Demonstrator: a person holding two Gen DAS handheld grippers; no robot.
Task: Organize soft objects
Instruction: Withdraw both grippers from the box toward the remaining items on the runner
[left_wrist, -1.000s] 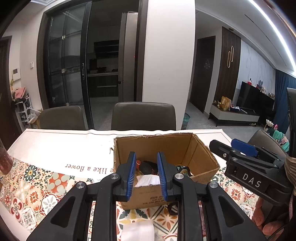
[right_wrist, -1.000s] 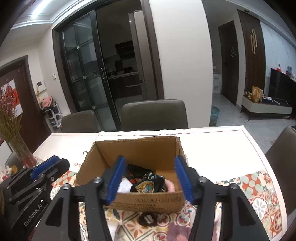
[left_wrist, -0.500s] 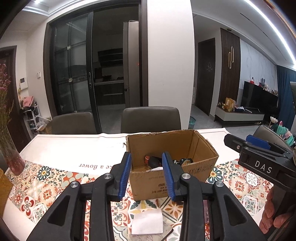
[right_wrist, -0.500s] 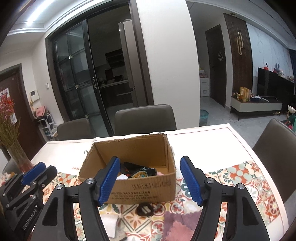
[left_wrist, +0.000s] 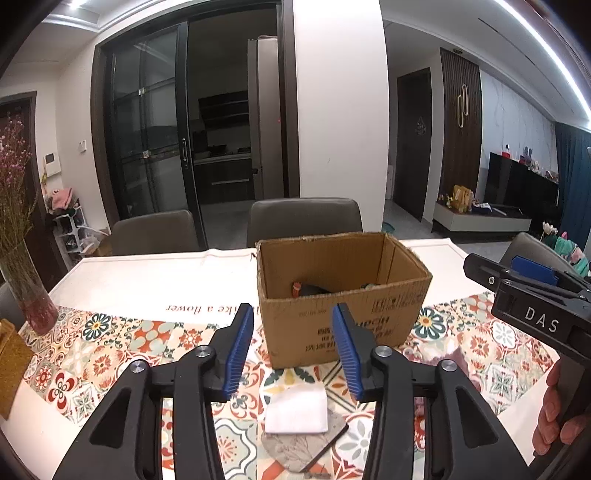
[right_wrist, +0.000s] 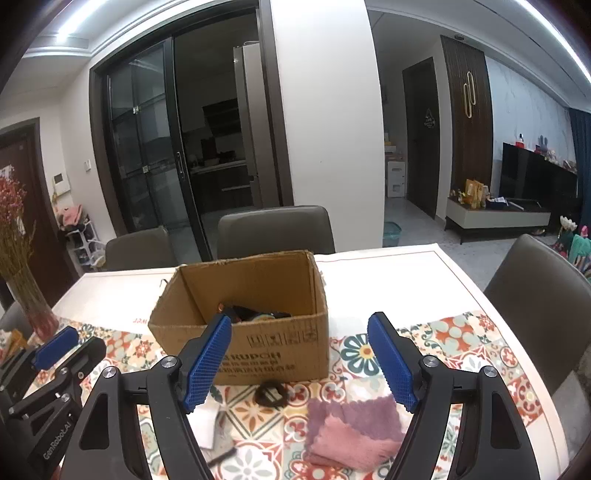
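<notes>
Now both grippers — left (left_wrist: 293, 347), right (right_wrist: 301, 360) — jaws apart, facing cardboard box (right_wrist: 258, 332).

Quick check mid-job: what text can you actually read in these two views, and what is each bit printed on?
"DAS": right tool body.
"GenRobot.AI": left tool body.
"a flower", upside down: tablecloth.
"KUPCH" (uncertain): cardboard box front; the smaller print lines below it are too blurred to read.

A glass vase (left_wrist: 31, 291) of dried pink flowers stands on the patterned tabletop (left_wrist: 110, 347). Behind the tabletop sit two grey chairs (left_wrist: 304, 218), with dark glass sliding doors (left_wrist: 147, 147) beyond.
</notes>
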